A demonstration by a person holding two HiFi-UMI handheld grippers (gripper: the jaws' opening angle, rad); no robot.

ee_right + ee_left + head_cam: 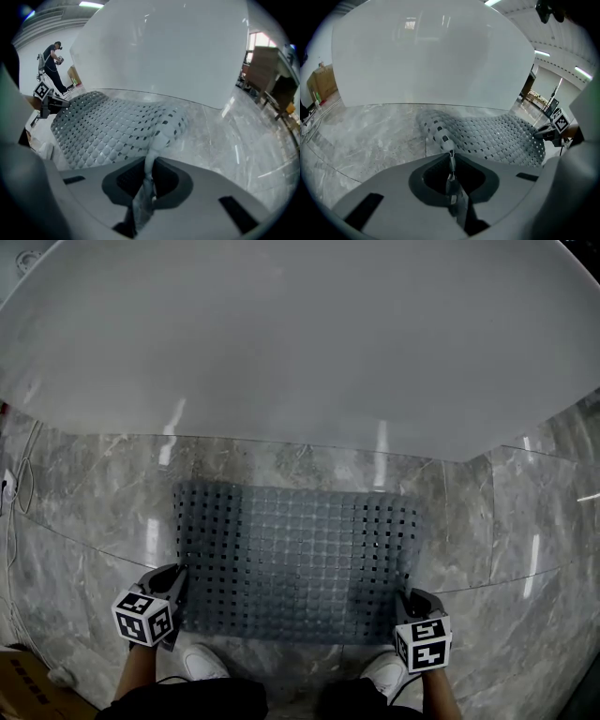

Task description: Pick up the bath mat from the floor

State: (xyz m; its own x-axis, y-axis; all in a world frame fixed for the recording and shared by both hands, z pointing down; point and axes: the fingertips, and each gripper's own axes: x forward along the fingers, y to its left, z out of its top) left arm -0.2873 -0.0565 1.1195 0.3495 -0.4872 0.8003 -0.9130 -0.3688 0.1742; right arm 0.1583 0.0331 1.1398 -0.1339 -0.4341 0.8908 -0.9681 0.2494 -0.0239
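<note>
A grey perforated bath mat [295, 559] lies on the marble floor in front of a white bathtub [300, 343]. My left gripper [176, 585] is shut on the mat's near left corner, and my right gripper [409, 601] is shut on its near right corner. In the left gripper view the mat [487, 136] runs into the pinched jaws of the left gripper [451, 161] and curls up at the corner. In the right gripper view the mat [112, 126] is likewise pinched in the right gripper [150, 164] with its corner raised off the floor.
The tub's curved rim [281, 432] overhangs the mat's far edge. White shoes [202, 662] stand just behind the mat. A cardboard box [28, 690] and cables [14, 488] sit at the left. A person [52, 58] stands far off, and wooden furniture [267, 79] is at the right.
</note>
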